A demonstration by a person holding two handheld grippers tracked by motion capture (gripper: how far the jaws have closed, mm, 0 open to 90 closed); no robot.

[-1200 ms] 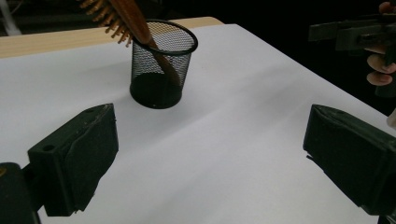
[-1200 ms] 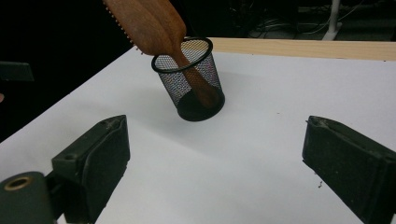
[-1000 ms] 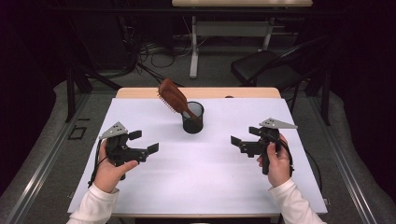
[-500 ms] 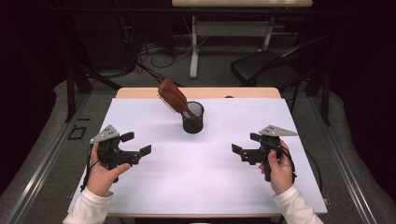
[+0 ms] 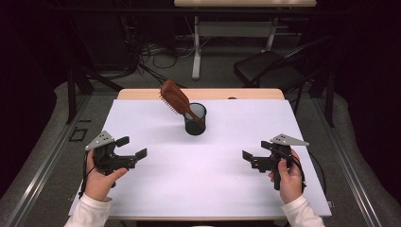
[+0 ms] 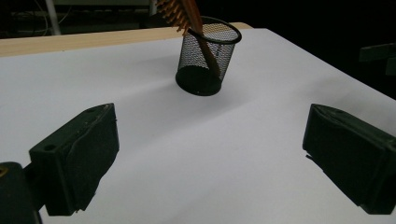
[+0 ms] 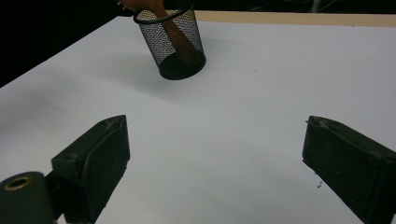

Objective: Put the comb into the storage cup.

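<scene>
A black mesh cup (image 5: 195,119) stands on the white table (image 5: 213,184), a little behind its middle. A brown hairbrush (image 5: 174,97) stands in the cup handle down, its bristled head leaning out to the left. My left gripper (image 5: 132,147) hovers low over the table's left side, open and holding nothing. My right gripper (image 5: 252,161) is at the right side, also open and holding nothing. Both point inward at the cup from well short of it. In the left gripper view the cup (image 6: 205,60) lies ahead between the jaws; in the right gripper view the cup (image 7: 173,44) is ahead to the left.
A bare wooden strip (image 5: 142,93) runs along the table's far edge. Beyond it a dark chair (image 5: 267,71) and a white desk frame (image 5: 196,52) stand on the floor, with cables (image 5: 146,52) lying there.
Both grippers have drawn back toward the near edge of the table. The left one has also shifted left. Cup and hairbrush have not moved.
</scene>
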